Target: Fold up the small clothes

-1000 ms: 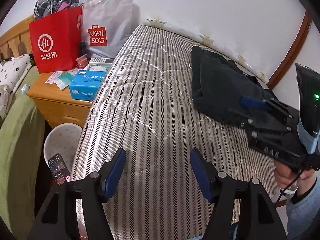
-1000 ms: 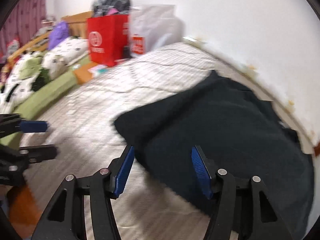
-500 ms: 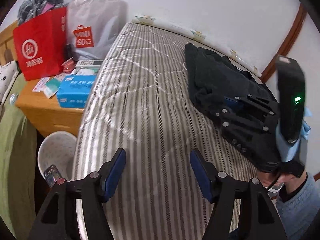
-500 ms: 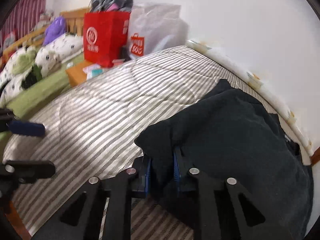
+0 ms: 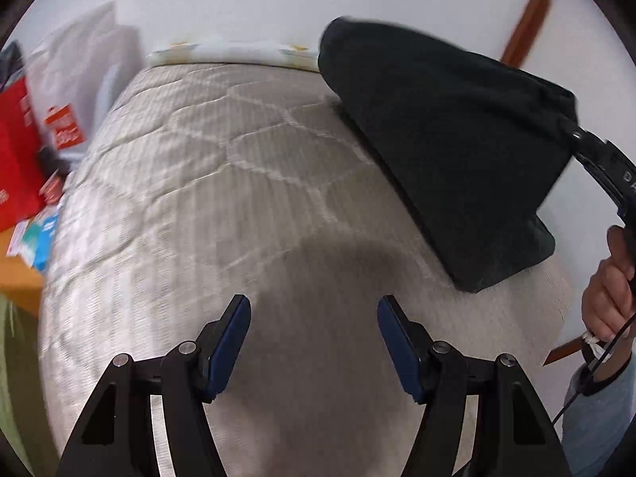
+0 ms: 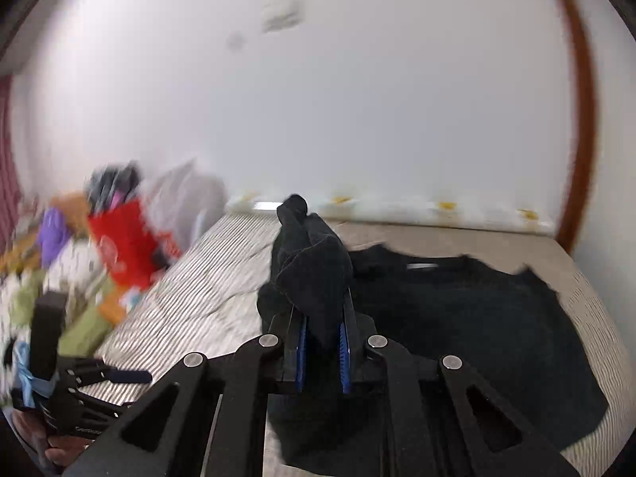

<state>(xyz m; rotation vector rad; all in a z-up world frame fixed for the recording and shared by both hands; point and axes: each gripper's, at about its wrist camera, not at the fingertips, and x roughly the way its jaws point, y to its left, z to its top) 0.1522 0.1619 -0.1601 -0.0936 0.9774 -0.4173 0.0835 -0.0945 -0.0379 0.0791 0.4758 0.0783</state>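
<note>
So our right gripper [image 6: 322, 351] has its jaws closing on a bunch of the black garment [image 6: 469, 318], blue pads pinching a fold of it, and the pinched corner is lifted off the striped mattress [image 5: 222, 206] while the rest still drapes down onto it. Looks to us like the point of grabbing an edge and hoisting it is to open the cloth out, since it's sitting in a lump against the wall side of the mattress.

Our left gripper [image 5: 314, 342] is spread wide with nothing between the pads, hanging over the bare middle of the mattress, probably waiting to catch another corner.

Containers are all off the far-left end of the mattress: a red shopping bag [image 6: 123, 246] with dark clothing poking out the top, and a pale plastic bag [image 5: 79, 79] beside it, contents too blurry to call. A blue box [image 5: 45, 238] sits just off the mattress's left edge.
</note>
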